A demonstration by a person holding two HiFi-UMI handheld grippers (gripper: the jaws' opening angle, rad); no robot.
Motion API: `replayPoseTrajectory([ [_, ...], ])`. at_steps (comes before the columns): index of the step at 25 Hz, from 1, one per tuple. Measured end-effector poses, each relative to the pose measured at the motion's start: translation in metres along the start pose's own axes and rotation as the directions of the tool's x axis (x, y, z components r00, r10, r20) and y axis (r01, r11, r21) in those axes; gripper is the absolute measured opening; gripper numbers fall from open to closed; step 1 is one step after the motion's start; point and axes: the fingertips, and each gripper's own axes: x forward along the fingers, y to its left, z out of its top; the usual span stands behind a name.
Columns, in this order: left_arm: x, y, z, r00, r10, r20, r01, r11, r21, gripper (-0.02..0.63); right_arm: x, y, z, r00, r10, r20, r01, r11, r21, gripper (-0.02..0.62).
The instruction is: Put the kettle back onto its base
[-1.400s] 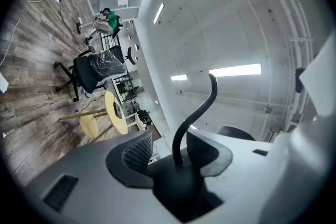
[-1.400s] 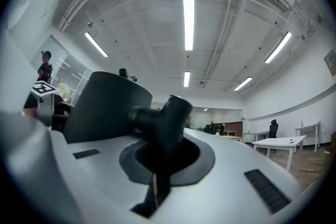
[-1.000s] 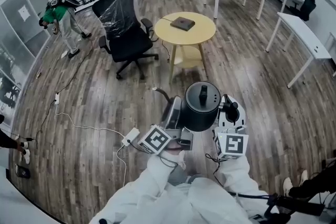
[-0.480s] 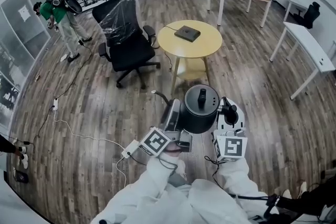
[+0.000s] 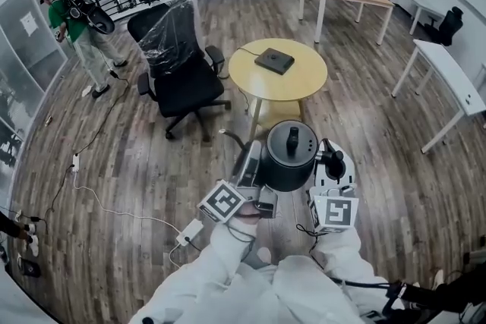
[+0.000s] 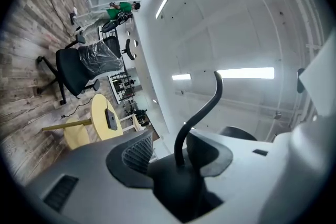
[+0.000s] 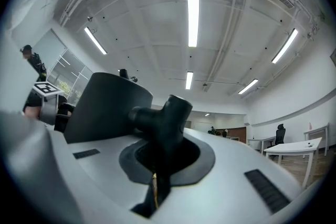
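Observation:
A black gooseneck kettle (image 5: 291, 155) hangs in the air between both grippers, over the wooden floor just short of a round yellow table (image 5: 304, 87). The flat dark base (image 5: 274, 61) lies on that table, its cord trailing off the far edge. My left gripper (image 5: 257, 163) is shut on the kettle's spout side; in the left gripper view the thin spout (image 6: 202, 113) rises from between the jaws of the left gripper (image 6: 178, 176), with the base (image 6: 111, 119) far ahead. My right gripper (image 5: 328, 163) is shut on the black handle (image 7: 163, 118), held between the jaws of the right gripper (image 7: 157, 165).
A black office chair (image 5: 178, 64) wrapped in plastic stands left of the table. White cables and a power strip (image 5: 190, 231) lie on the floor at the left. A person in green (image 5: 72, 26) stands far left. A white desk (image 5: 448, 72) is at the right.
The round table and the base have come nearer in the head view as I carry the kettle toward them. Both grippers keep the same hold.

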Motion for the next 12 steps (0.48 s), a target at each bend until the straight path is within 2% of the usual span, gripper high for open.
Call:
replayPoseTrajectory([
  [12,0.070,0.046,0.016,1.000,0.020,-0.003,-0.020,0.999,-0.028,0.199,0.080,-0.017,-0.031,1.000,0.001,-0.018,-0.001,1.000,-0.017,0.012],
])
